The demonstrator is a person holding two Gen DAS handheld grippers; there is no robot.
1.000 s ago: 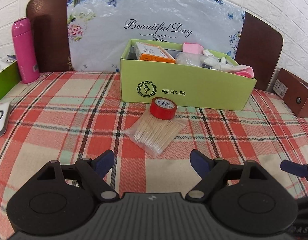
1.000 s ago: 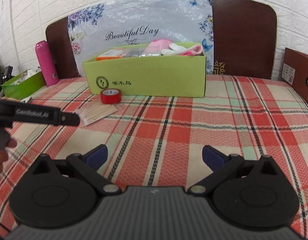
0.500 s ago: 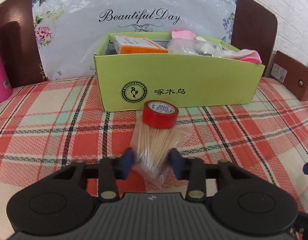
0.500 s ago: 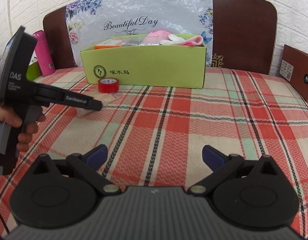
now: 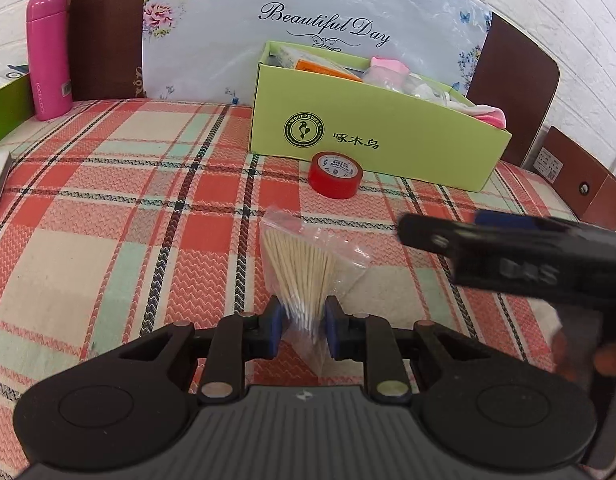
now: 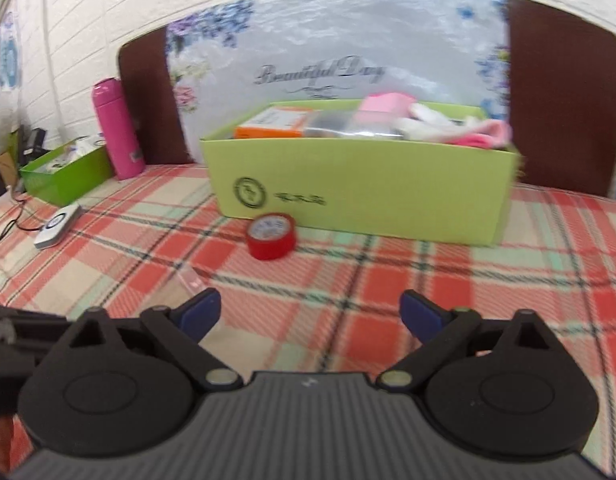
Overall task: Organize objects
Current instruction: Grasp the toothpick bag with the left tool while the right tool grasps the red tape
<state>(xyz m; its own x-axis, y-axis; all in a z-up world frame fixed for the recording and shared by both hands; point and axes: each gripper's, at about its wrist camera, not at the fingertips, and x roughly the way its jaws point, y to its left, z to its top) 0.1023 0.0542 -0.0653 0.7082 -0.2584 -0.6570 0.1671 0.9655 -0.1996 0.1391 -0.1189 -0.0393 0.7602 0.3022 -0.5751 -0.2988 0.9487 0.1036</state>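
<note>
Swab bag (image 5: 308,272): clear plastic, sticks fanned, pinched at its near end by the left gripper (image 5: 304,328), jaws clenched on it above the plaid cloth (image 5: 108,208). Right gripper (image 6: 309,314): jaws spread, holding nothing. Step in hand, by judgement: carry to storage. At 12 o'clock lies the red tape roll (image 5: 335,175), touching or just beside the green box (image 5: 387,136) behind it. Next move: lift clear of the roll, pass over the front wall, release inside.

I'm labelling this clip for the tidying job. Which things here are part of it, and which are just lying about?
Part of the job:
left gripper
bag of sticks
red tape
green box
right gripper

Lying about:
pink bottle
white device
brown box
</note>
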